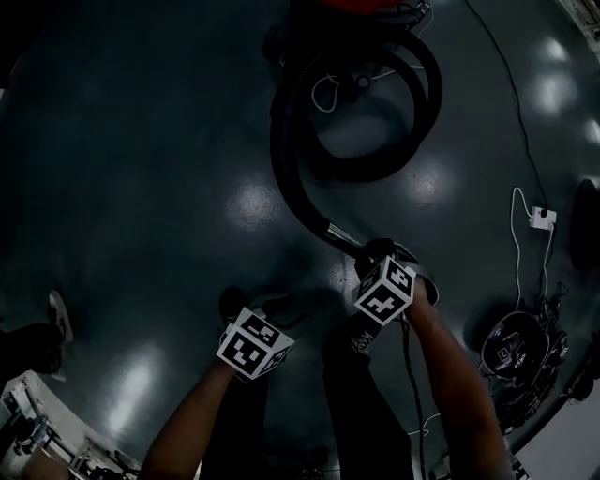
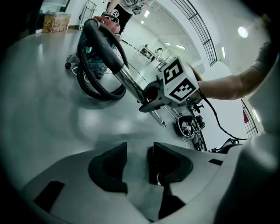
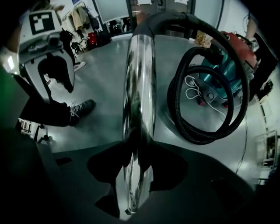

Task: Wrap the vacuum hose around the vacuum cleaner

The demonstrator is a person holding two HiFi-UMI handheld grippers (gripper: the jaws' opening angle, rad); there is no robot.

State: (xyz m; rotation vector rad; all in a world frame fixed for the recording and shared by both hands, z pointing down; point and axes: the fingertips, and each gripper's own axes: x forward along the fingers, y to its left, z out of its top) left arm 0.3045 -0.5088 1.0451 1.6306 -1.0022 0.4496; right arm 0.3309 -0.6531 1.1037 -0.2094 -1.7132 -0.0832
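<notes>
Large indoor hall, lab or studio type. Wide glossy grey floor (image 1: 141,187). Curved upper railing (image 2: 203,30) under bright ceiling lights (image 2: 243,31). Glass doors (image 3: 114,9) at far wall, clothes rack (image 3: 81,17) beside them. Loose cables (image 1: 516,253) and electronic gear (image 1: 516,349) lie on floor.

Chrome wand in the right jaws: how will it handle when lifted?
The chrome wand looks rigid, so it should lift as one piece. Its polished surface may slip or spin in the right gripper. The ribbed black hose coiled on the floor by the vacuum cleaner is probably floppy and will likely drag behind.
</notes>
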